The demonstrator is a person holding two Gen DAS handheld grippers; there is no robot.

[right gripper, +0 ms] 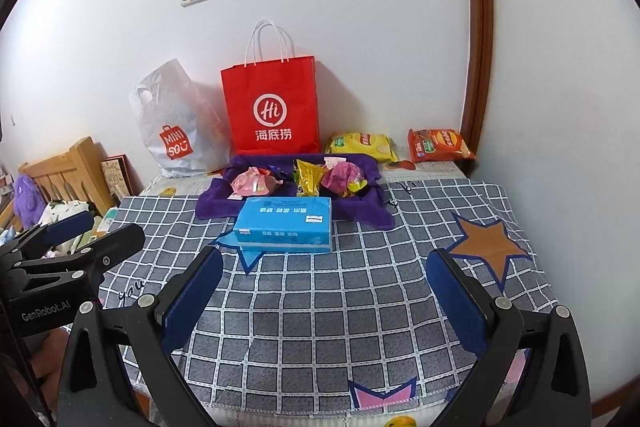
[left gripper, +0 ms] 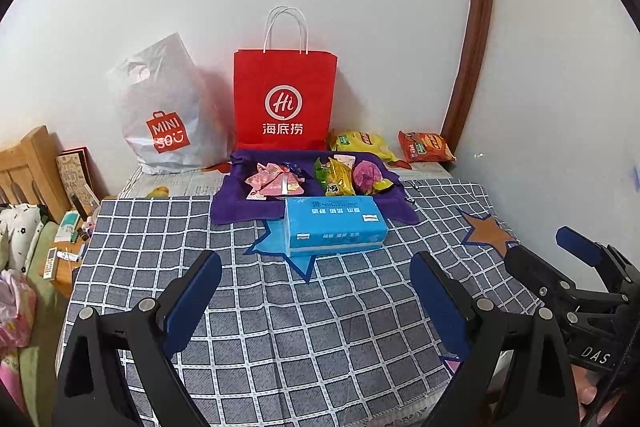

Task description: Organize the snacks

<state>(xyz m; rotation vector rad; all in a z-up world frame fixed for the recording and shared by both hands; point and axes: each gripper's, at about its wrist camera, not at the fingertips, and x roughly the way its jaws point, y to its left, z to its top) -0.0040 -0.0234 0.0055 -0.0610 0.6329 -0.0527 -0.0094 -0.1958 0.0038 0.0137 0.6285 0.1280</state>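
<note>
While hanging over the near part of the table (left gripper: 280, 327) with jaws spread wide and nothing between them: left gripper (left gripper: 316, 267) and right gripper (right gripper: 324, 259), side by side.

Task's things all at the far end. Small wrapped snacks heaped in the purple tray (left gripper: 236, 199): pink packets (left gripper: 272, 183) on its left, a yellow-green packet (left gripper: 338, 179) and a round pink one (left gripper: 366, 175) on its right. Outside the tray, against the wall: a yellow chip bag (left gripper: 362, 143) and, apart from it in the corner, an orange chip bag (left gripper: 426, 147). Fits either a sorting half done or a layout already settled; cannot tell which.

Likely trouble on any reach toward the tray:
- Blue tissue pack (left gripper: 334, 225) touching the tray's near wall, squarely in the path. Easy to shove into the soft tray and spill the heap.
- Loose, overlapping packets. Easy to pinch two at once, or to drag a neighbour out over the rim.
- Chip bags puffed and slick. Liable to slip from a shallow pinch, or to have the contents crushed by a hard one.
- Red paper bag (left gripper: 284, 99) and white plastic bag (left gripper: 168, 111) standing just behind. Liable to topple onto the snacks if clipped.
- Both grippers close together. Risk of knocking into each other when converging on the same spot.
</note>
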